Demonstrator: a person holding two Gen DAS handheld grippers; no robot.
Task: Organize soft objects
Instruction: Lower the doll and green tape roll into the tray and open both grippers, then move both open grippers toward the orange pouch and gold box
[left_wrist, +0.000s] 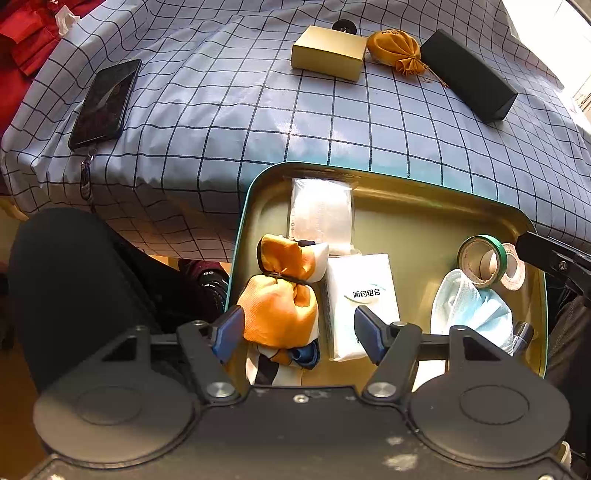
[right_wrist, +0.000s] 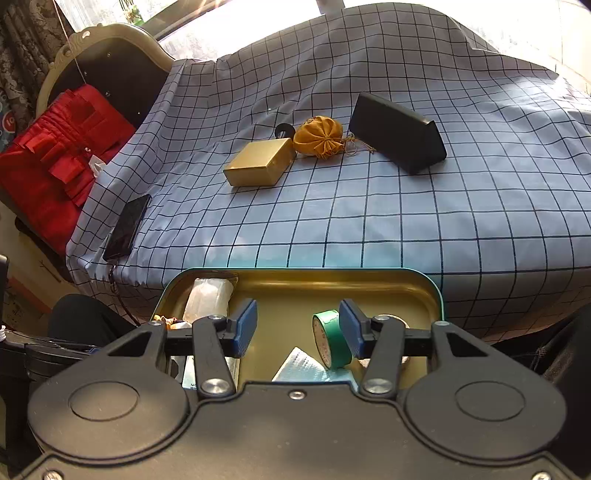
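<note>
A teal-rimmed tin tray with a gold inside sits at the table's near edge. In it lie a knotted orange-and-white scarf bundle, a white tissue pack, a clear white packet, a blue face mask and a green tape roll. My left gripper hangs open over the scarf bundle; the left pad is at the bundle's side, the right pad stands apart over the tissue pack. My right gripper is open above the tray, with nothing between its fingers and the green tape beside its right finger.
On the blue checked tablecloth lie a gold box, an orange drawstring pouch, a black case and a phone near the left edge. A person's dark-trousered leg is left of the tray. A red bag rests on a chair.
</note>
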